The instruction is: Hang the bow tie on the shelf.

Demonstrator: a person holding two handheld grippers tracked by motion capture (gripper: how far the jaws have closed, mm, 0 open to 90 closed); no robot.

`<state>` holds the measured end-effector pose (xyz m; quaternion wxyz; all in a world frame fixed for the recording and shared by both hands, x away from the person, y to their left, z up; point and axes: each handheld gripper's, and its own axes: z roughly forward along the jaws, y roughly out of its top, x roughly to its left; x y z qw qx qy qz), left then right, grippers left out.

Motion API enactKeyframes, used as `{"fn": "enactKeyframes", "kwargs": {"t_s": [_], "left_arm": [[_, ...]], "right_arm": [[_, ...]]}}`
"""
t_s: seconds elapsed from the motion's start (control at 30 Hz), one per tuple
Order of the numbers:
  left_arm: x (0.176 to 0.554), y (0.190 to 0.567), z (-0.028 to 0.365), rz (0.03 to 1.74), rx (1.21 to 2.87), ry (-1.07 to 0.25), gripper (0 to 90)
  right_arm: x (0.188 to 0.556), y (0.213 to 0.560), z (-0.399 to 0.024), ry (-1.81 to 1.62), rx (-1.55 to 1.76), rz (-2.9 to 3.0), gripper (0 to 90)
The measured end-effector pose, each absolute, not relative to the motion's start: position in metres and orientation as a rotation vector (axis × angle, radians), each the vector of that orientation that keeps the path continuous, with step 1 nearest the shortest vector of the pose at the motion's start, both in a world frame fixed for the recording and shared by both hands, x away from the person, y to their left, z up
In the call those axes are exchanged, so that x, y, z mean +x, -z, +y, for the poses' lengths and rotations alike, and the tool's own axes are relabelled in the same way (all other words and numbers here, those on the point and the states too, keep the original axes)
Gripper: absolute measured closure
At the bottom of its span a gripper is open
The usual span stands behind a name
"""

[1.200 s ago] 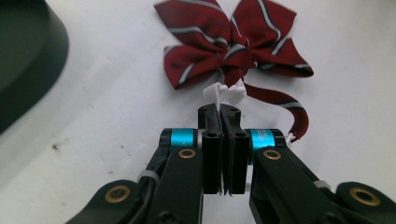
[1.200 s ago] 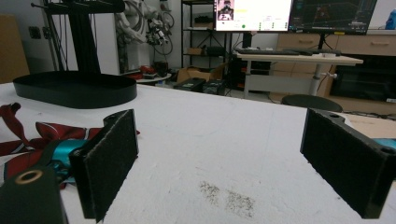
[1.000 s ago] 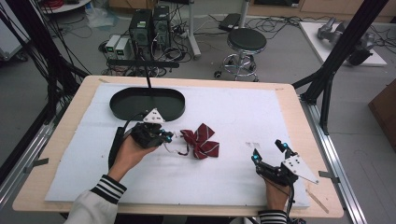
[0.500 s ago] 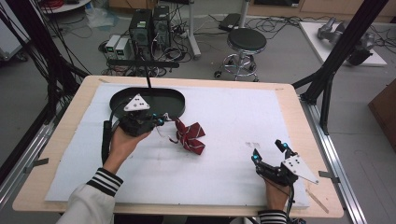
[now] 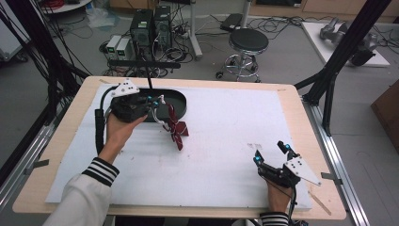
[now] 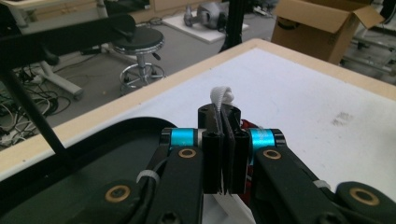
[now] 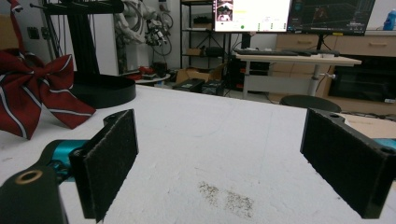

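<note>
Left gripper (image 5: pixel 157 104) pinches white strap (image 6: pixel 221 96), red bow (image 5: pixel 176 129) dangling beside black tray (image 5: pixel 181 101); right gripper (image 5: pixel 272 153) fingers wide apart, empty, over worktop (image 5: pixel 226 136).

A dark red bow tie (image 5: pixel 177 130) with thin white stripes hangs tilted above the white table cover, just beside the black oval base (image 5: pixel 181 101); its white strap (image 6: pixel 221 96) is pinched between the left gripper (image 5: pixel 154 102)'s closed jaws; its lobes droop downward, splayed apart.
</note>
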<state>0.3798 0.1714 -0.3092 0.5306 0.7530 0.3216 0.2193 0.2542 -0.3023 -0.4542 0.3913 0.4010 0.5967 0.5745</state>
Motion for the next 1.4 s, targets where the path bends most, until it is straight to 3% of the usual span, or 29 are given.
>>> {"fn": "enactKeyframes", "kwargs": {"t_s": [0.67, 1.4], "left_arm": [[0.423, 0.281, 0.184, 0.813, 1.706, -0.653, 87.4], [0.467, 0.278, 0.193, 0.854, 1.686, -0.756, 87.4]], "right_arm": [[0.254, 0.454, -0.302, -1.459, 1.020, 1.510, 10.3], [0.254, 0.454, -0.302, -1.464, 1.021, 1.512, 10.3]]}}
